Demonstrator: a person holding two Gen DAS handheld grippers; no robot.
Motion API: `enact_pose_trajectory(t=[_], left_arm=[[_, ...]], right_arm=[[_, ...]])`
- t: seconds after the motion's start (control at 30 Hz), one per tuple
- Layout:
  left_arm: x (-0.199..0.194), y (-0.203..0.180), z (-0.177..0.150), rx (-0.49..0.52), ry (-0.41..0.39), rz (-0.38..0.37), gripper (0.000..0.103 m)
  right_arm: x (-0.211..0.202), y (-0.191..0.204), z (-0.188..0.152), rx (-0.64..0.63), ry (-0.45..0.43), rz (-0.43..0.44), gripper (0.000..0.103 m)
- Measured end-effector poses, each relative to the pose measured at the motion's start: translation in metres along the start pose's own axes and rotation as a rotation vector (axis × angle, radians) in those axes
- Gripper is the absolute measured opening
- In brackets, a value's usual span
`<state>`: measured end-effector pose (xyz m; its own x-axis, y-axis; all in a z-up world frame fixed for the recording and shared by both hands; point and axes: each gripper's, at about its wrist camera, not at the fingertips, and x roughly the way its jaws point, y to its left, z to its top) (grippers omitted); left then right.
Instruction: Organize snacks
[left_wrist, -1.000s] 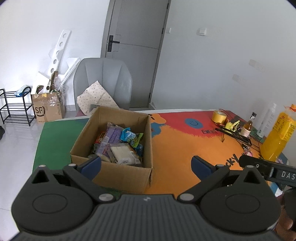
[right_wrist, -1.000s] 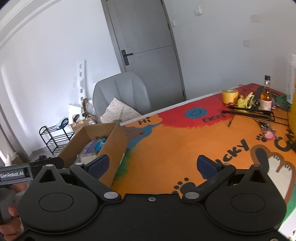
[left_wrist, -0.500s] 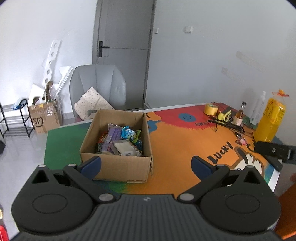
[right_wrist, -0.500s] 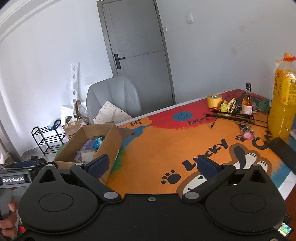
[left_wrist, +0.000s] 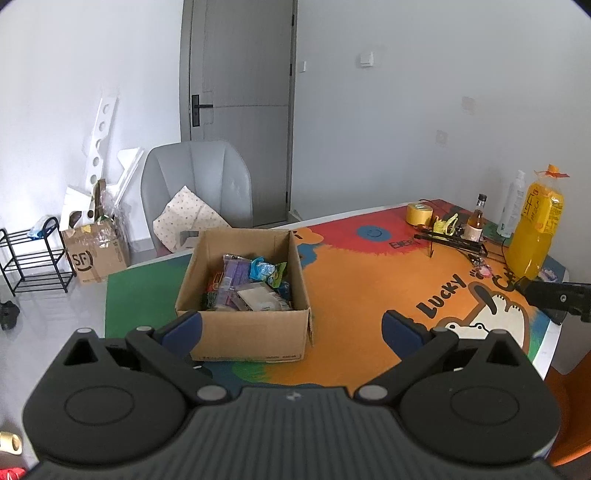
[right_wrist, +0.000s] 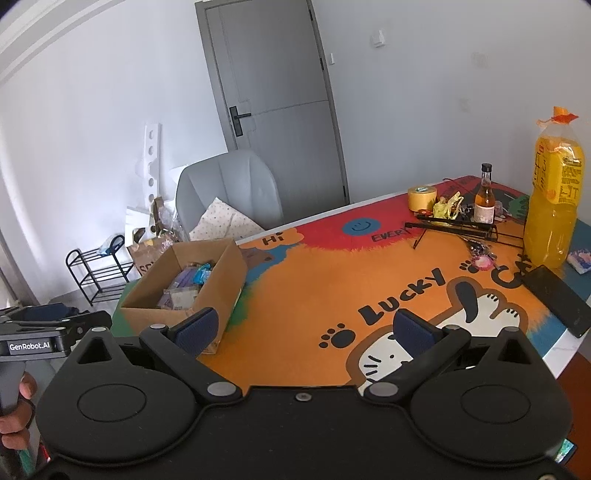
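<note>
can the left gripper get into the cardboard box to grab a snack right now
Probably yes. The left gripper is open and empty, the cardboard box sits right ahead with no lid, and the snacks lie exposed. Only the near wall needs clearing.

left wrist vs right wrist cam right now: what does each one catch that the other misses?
Left wrist only: straight down into the cardboard box, snack packets clear; SF carton on the floor; white bottle.

Right wrist only: black phone at the table edge, the hand holding the left gripper.

Both: box, orange drink bottle, tape roll, grey chair. Fingers open on both.
</note>
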<state>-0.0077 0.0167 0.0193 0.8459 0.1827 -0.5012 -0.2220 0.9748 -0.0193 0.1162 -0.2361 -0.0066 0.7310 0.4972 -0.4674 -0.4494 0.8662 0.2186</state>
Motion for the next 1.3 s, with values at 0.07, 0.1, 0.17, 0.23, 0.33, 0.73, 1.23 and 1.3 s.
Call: enact_pose_trajectory(t=[0.07, 0.1, 0.17, 0.23, 0.33, 0.73, 1.23, 1.3], left_arm=[[-0.0009, -0.0018, 0.0008, 0.007, -0.003, -0.001, 0.103], [-0.0011, -0.0028, 0.0010, 0.011, -0.004, -0.004, 0.103], [-0.0014, -0.0047, 0.0007, 0.017, -0.005, -0.008, 0.103], [-0.0013, -0.0052, 0.0000, 0.021, -0.003, -0.009, 0.103], [-0.0012, -0.0048, 0.0002, 0.018, 0.000, -0.007, 0.103], [-0.0023, -0.0027, 0.0011, 0.015, -0.001, -0.013, 0.103], [-0.0020, -0.0028, 0.0016, 0.017, -0.001, -0.015, 0.103], [-0.0022, -0.0029, 0.0014, 0.018, -0.002, -0.015, 0.103]], right_arm=[[0.0001, -0.0017, -0.0002, 0.003, 0.002, 0.000, 0.103], [-0.0005, -0.0020, -0.0005, 0.003, 0.001, -0.001, 0.103], [-0.0017, -0.0022, -0.0013, 0.003, -0.002, 0.001, 0.103], [-0.0018, -0.0029, -0.0014, 0.006, -0.003, 0.003, 0.103], [-0.0012, -0.0034, -0.0013, 0.008, -0.002, 0.002, 0.103], [-0.0017, -0.0001, -0.0011, -0.009, 0.005, 0.010, 0.103], [-0.0010, -0.0001, -0.0010, -0.010, 0.007, 0.012, 0.103], [-0.0010, 0.0000, -0.0011, -0.010, 0.007, 0.012, 0.103]])
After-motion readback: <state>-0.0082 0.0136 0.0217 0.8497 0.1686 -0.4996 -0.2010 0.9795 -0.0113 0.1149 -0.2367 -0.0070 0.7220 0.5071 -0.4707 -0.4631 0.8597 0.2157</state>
